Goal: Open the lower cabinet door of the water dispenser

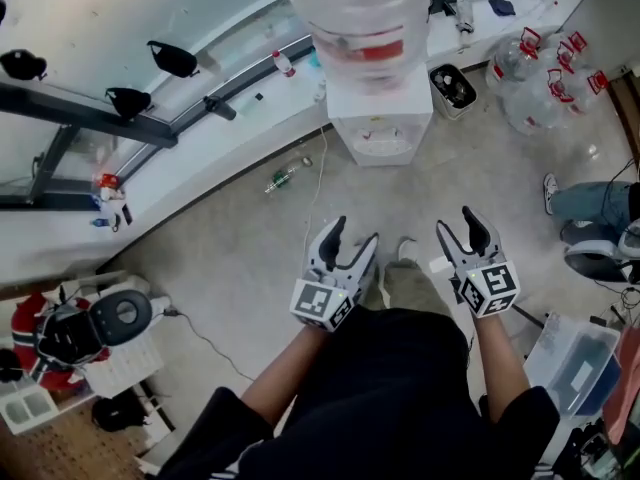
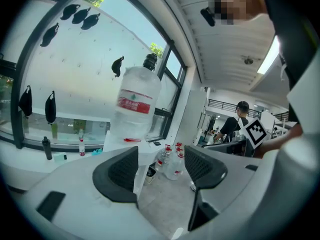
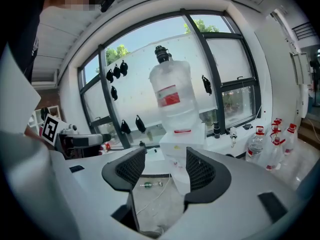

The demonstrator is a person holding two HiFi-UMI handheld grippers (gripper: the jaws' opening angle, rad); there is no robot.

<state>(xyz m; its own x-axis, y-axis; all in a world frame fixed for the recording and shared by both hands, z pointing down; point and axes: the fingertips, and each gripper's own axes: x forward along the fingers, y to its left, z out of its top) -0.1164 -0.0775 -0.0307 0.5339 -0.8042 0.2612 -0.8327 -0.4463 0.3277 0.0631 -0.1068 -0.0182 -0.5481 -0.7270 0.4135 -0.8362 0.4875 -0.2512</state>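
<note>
Fingers (image 2: 122, 171) of the left gripper (image 1: 352, 238) are released and stand apart. In the left gripper view, only floor and far bottles show in the gap. The pads are dark with a fine grid texture, set in smooth pale grey shells. A small green bottle (image 1: 285, 178) lies on the speckled grey floor (image 1: 230, 258), left of centre in the head view.

The water dispenser (image 1: 378, 118) is a white boxy cabinet at the upper centre of the head view. It stands well apart from both grippers and above the space between them. A clear plastic jug (image 1: 365, 18) with a red label sits on top of it. Its lower door cannot be made out from this steep angle.

The right gripper (image 1: 460, 230) is also released and empty — in the right gripper view the dispenser shows through the gap between its fingers (image 3: 200, 171). Several clear jugs with red caps (image 1: 535, 78) stand on the floor at the upper right.
</note>
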